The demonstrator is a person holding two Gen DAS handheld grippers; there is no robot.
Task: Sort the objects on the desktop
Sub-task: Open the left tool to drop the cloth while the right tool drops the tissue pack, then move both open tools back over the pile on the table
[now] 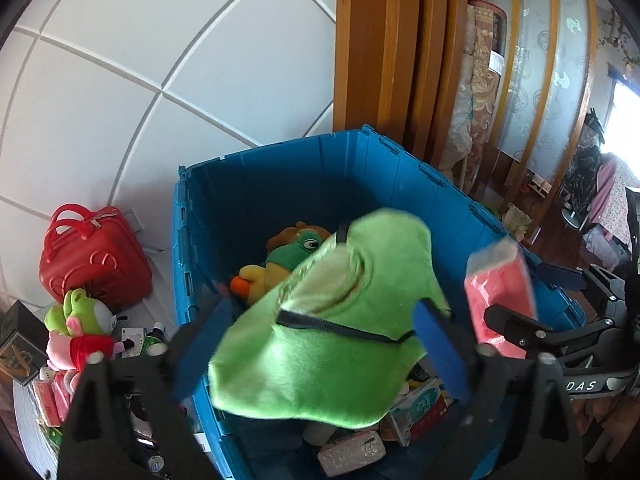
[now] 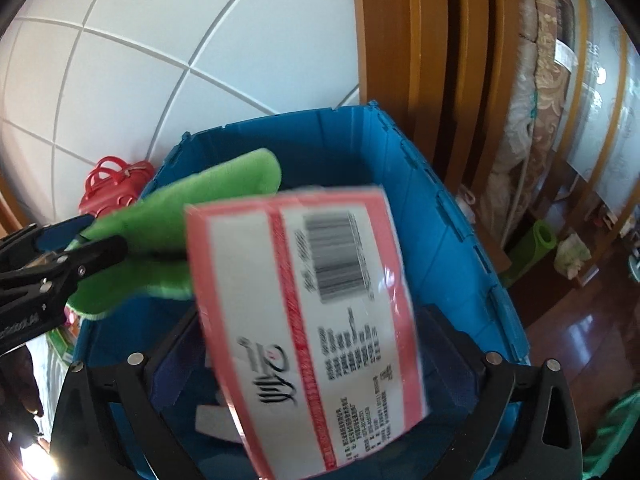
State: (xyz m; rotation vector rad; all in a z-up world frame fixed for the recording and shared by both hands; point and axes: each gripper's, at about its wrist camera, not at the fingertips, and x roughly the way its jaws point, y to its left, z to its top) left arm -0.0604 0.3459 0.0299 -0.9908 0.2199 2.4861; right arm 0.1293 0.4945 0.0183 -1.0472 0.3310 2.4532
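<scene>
Left gripper (image 1: pixel 320 344) fingers clamp a green plush (image 1: pixel 320 344); right gripper (image 2: pixel 316 356) fingers grip a pink barcode-labelled packet (image 2: pixel 316 320) above the blue crate (image 2: pixel 452 224); its print is blurred.

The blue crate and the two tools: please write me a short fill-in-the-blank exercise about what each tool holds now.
1. The left tool holds a soft ____ plush item over the blue crate.
2. The right tool holds a pink packet printed with a black ____.
3. On the table left of the crate stands a ____ case with handles.

Missing words: green; barcode; red
</scene>
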